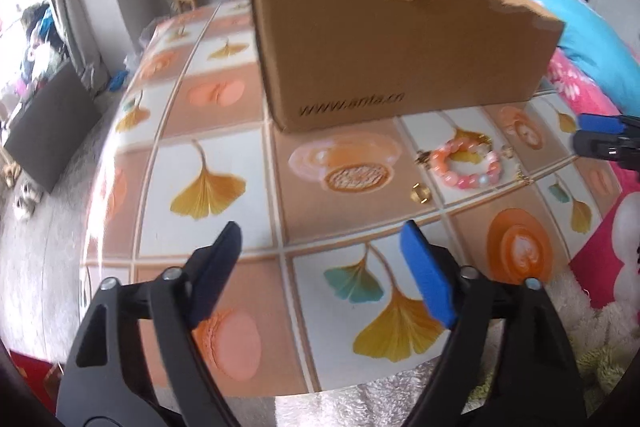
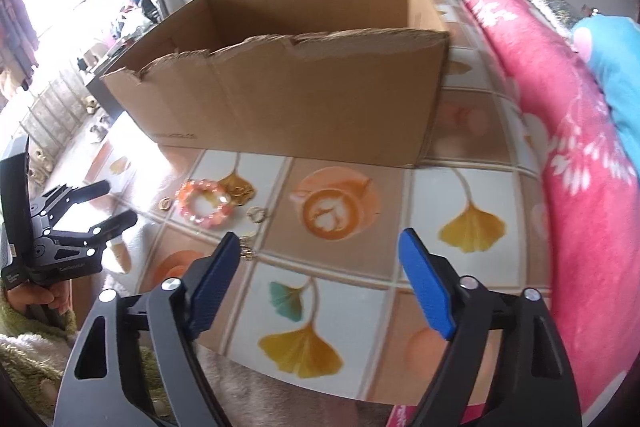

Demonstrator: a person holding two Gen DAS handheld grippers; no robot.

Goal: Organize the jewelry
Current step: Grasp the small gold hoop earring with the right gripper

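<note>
Hovering above the patterned tablecloth (image 1: 224, 163), the left gripper (image 1: 320, 267) and right gripper (image 2: 320, 267) both had their fingers spread with nothing between them. Farther out lay the pink bead bracelet (image 1: 466, 165), flat on the cloth amid small gold rings (image 1: 421, 193), just before the open cardboard box (image 2: 300, 107). This looked like the approach step; next, one gripper would need to descend over the bracelet and pinch its beads.

"www.anta.cn" on cardboard box (image 1: 376, 47) front
</note>
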